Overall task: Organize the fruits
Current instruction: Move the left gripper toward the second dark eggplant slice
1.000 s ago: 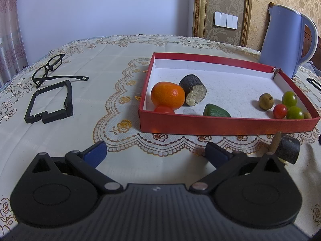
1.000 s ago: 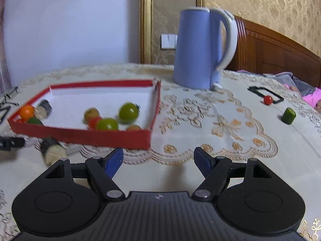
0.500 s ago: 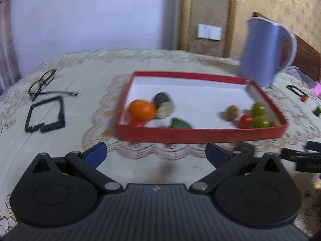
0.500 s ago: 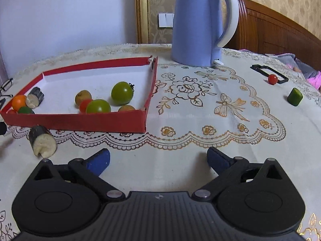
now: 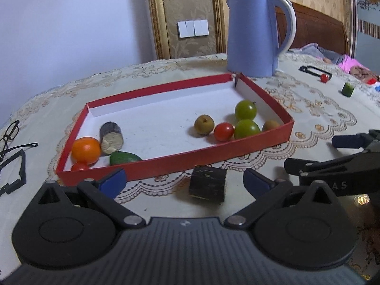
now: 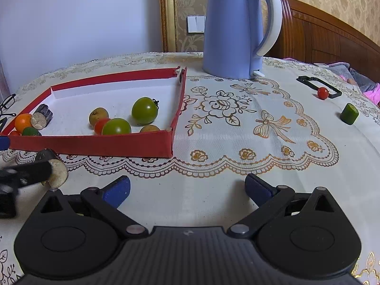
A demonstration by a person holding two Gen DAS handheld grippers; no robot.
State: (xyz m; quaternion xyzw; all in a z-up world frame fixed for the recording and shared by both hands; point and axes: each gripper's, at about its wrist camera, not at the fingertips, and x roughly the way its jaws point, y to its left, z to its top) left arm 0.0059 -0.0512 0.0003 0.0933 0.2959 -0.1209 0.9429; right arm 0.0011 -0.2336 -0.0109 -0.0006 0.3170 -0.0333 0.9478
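A red tray holds an orange, a dark cut chunk, green tomatoes, a red tomato and small brown fruits. A second dark chunk lies on the cloth in front of the tray. My left gripper is open, with this chunk between its fingers. My right gripper is open and empty over the cloth. A red cherry tomato and a green piece lie far right.
A blue kettle stands behind the tray's right corner. A black frame lies by the cherry tomato. Glasses and another black frame lie at the left. The right gripper shows beside the left one.
My left gripper has swung right, bringing the loose dark chunk between its fingers. My right gripper has drawn closer to the table and tray.
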